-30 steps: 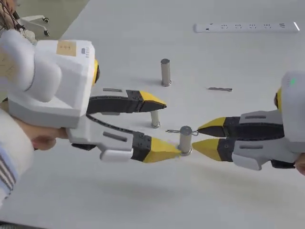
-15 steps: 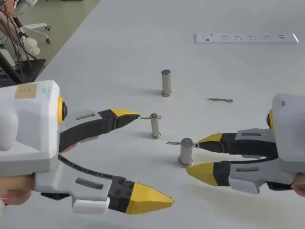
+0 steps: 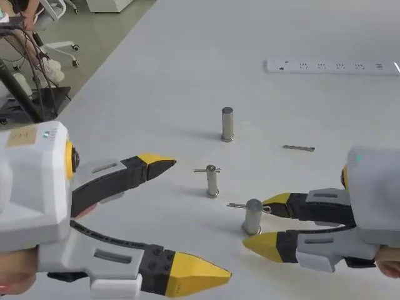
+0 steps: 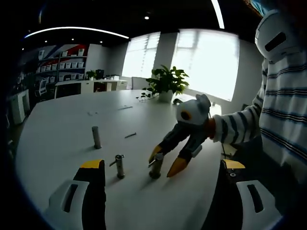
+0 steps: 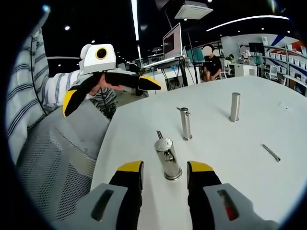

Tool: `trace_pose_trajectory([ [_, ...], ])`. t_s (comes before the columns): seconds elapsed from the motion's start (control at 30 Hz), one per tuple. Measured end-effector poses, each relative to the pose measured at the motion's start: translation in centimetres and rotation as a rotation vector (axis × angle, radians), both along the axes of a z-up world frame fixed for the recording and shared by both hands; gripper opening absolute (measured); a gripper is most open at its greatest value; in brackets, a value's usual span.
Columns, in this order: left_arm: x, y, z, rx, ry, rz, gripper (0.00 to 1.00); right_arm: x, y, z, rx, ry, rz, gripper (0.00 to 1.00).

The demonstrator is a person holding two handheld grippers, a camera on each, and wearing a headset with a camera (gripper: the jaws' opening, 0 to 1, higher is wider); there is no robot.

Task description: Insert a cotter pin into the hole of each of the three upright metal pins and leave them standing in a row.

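As right tongs (image 3: 256, 223) gape, nearest metal pin (image 3: 252, 215) stands between them.

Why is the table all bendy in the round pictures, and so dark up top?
Left gripper view: the fisheye lens curves the table; bright windows wash out under a dark ceiling. Right gripper view: same bending, a glaring light strip overhead. Head view: straight lines, even light, soft shadow beside the far pin.

Left gripper (image 4: 162, 164) jaws spread wide, right gripper (image 4: 163, 163) astride the nearest metal pin (image 4: 154, 171), middle pin (image 4: 119, 166), far pin (image 4: 96, 137), loose cotter pin (image 4: 130, 135) on white table (image 4: 57, 143).
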State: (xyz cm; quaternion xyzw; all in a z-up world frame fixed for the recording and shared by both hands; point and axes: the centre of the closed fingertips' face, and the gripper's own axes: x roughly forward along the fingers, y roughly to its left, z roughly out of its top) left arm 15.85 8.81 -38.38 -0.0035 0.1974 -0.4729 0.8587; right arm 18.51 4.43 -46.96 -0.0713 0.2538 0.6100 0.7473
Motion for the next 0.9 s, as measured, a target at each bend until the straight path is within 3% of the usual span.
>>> trace_pose_trajectory([
  [0.1, 0.0, 0.5, 0.2, -0.027, 0.01, 0.023, 0.99, 0.1, 0.2, -0.3, -0.003, 0.004, 0.001, 0.31],
  [0.6, 0.1, 4.0, -1.0, 0.001, 0.034, 0.118, 0.99, 0.8, 1.0, -0.4, 0.015, -0.022, -0.011, 0.2],
  [0.67, 0.1, 4.2, -1.2, 0.002, 0.039, 0.12, 0.99, 0.7, 1.2, -0.5, 0.027, 0.001, -0.008, 0.17],
  [0.9, -0.2, 4.2, -1.5, 0.016, 0.048, 0.122, 0.99, 1.0, 1.3, -0.5, 0.032, -0.018, -0.017, 0.13],
])
